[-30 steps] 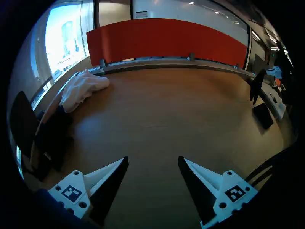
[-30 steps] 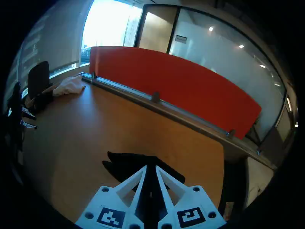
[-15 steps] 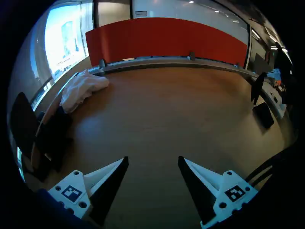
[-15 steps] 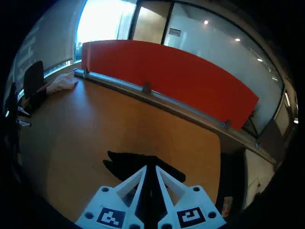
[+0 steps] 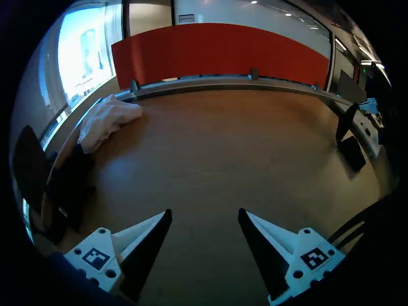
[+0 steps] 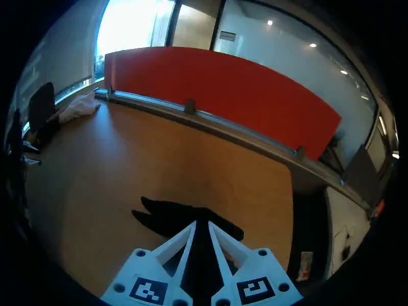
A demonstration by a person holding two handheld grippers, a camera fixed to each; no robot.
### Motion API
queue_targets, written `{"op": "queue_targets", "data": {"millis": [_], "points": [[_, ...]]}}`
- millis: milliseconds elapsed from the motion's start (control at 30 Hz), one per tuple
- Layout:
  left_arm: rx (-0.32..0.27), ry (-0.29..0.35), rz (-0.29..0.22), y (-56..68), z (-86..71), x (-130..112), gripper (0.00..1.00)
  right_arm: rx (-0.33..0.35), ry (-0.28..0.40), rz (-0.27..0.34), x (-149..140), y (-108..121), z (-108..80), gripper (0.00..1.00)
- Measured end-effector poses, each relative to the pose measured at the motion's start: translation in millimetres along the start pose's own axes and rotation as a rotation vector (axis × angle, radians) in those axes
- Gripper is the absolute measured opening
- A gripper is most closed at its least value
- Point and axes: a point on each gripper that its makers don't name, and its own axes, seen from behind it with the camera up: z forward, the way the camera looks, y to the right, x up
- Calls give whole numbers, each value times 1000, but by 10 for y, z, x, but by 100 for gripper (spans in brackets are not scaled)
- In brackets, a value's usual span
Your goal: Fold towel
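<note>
**Get the dark cloth flat before folding**

In the left gripper view, my left gripper (image 5: 204, 214) hangs over the near part of the wooden table (image 5: 219, 137). Its fingers are spread wide with nothing between them. A crumpled white towel (image 5: 107, 121) lies at the far left corner, just in front of the red divider (image 5: 219, 51) and well apart from me.

In the right gripper view, my right gripper (image 6: 202, 223) has its fingers drawn almost together. A dark cloth (image 6: 163, 217) spreads out on both sides of the tips, and I judge it to be pinched there, above the near table. The white towel sits far off to the left.

I take the step in hand to be laying this dark cloth out on open table. To do it well, I should keep the pinch firm and lower the cloth so the free end touches first. Then I drag it so it spreads without bunching. My open left gripper should take a second corner before I let anything go.
</note>
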Motion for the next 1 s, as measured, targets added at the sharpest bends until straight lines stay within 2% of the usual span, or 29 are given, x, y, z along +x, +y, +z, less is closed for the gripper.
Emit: {"op": "queue_targets", "data": {"millis": [600, 1000], "points": [[-11, 4, 17, 42, -36, 25, 97, -18, -84, 57, -669, 66, -406, 7], [-10, 4, 22, 16, -68, -9, 97, -66, -165, 117, -1195, 129, -546, 6]]}}
